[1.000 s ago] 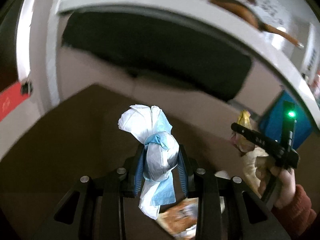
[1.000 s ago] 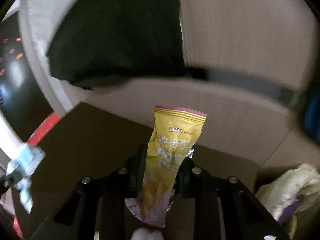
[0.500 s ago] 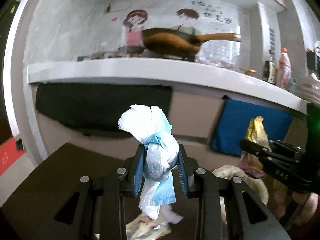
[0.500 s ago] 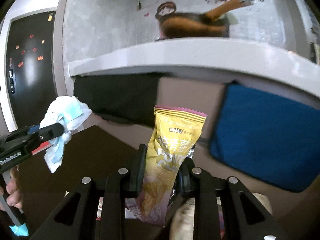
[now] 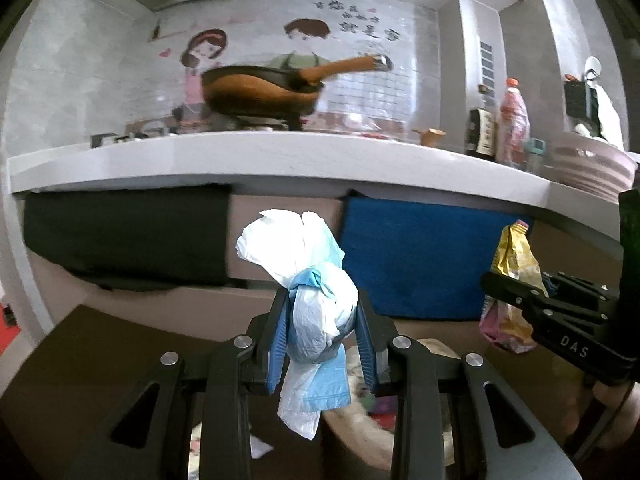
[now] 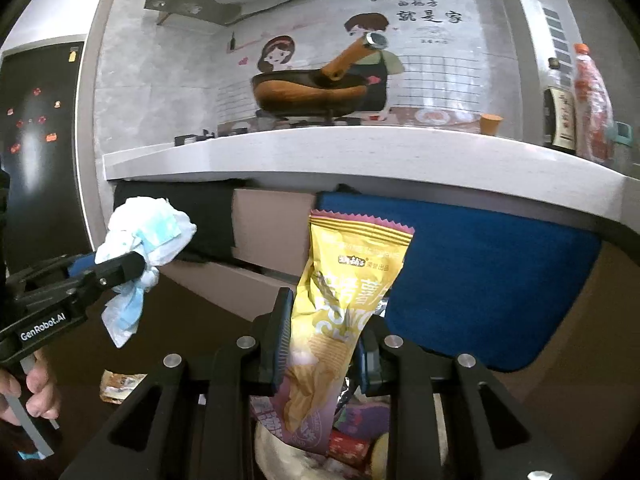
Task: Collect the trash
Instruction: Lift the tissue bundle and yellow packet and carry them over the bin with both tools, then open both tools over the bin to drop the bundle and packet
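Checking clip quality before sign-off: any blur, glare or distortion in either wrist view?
Left wrist: the pan is smeared by motion blur, the fisheye bows the counter, and the crumpled tissue wad is sharp. Right wrist: crisper, the yellow snack bag readable, glare on the dark fridge door, corners vignetted.

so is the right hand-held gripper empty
No, the right hand-held gripper is shut on a yellow snack wrapper standing up between its pads.

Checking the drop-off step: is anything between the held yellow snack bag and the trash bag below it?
Nothing visible does. The right gripper is shut on the yellow snack bag, whose lower end hangs right over the open trash bag, already holding wrappers.
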{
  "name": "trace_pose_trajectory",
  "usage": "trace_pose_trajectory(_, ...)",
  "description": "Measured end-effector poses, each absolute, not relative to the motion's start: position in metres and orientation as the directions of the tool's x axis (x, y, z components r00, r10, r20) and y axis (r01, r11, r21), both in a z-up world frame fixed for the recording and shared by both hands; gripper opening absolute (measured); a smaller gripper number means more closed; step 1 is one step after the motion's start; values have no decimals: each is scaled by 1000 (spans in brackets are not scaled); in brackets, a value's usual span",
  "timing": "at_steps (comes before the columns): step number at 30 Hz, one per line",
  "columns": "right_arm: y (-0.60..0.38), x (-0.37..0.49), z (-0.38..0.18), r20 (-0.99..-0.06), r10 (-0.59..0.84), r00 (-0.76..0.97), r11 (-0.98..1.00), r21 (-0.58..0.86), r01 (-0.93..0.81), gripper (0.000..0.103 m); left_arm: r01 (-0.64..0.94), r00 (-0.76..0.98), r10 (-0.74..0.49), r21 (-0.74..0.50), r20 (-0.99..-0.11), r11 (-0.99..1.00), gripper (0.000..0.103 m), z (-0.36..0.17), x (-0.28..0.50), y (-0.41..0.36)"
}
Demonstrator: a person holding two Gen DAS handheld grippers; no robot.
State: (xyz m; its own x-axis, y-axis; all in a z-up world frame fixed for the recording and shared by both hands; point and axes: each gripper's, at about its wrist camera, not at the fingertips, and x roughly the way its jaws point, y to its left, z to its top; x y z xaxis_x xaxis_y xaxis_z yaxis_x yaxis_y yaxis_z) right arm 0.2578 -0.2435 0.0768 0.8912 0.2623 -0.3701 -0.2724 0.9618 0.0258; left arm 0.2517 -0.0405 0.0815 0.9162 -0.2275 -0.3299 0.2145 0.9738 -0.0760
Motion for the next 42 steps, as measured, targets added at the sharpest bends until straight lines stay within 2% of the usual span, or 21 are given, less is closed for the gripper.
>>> trace_pose_trajectory(12,-259,262,49,-426,205,881,976,27,-214,25,300,833,-328,-134,-446,944,32,42,286,-82)
trace_pose_trajectory(26,-282,286,-5,-531,196,824,980,114,-160,25,343,754,-385,-180,-532,922,32,-1,320,-101)
trace_pose_trajectory(33,-284,308,-27,-574,191,796,981,135,-137,26,354,696,-429,-244,-576,903,32,-22,342,-100)
trace_pose_trajectory(36,-286,314,-35,-586,199,786,979,160,-128,28,394,661,-493,-298,-565,870,43,-31,350,-100)
trace_pose_trajectory(37,-287,317,-38,-589,210,781,975,180,-127,30,409,641,-518,-318,-567,855,51,-35,355,-100)
trace_pose_trajectory(40,-291,323,-46,-610,207,765,973,209,-97,41,398,599,-541,-367,-590,841,53,-44,367,-93)
trace_pose_trajectory(42,-292,323,-48,-617,202,761,973,213,-85,42,378,588,-558,-411,-585,829,54,-45,371,-84)
